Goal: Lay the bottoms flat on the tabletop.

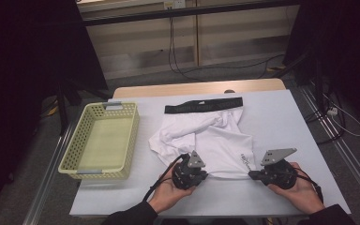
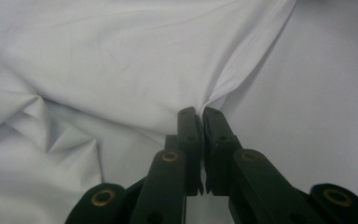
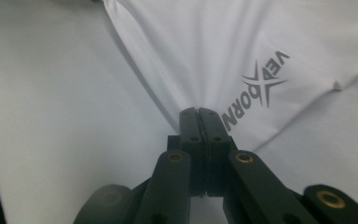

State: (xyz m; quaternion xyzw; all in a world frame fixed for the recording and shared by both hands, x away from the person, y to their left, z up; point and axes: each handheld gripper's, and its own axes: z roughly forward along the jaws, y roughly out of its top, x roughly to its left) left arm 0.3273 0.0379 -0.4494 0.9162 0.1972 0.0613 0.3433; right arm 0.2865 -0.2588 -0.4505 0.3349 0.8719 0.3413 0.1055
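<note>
Left hand-held gripper [image 1: 200, 177] pinching shorts [image 1: 215, 136] hem | right hand-held gripper [image 1: 251, 174] likewise clamped | lift evenly, fold toward waistband [image 1: 203, 106], away from basket [image 1: 104, 139].

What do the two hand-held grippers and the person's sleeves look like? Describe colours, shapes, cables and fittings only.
The left gripper and right gripper are black, each topped by a grey three-cornered plate with small holes. A black cable trails from each. In the gripper views, the jaws are long flat black bars on arms pinned with brass-coloured rivets. The sleeves are dark.
</note>
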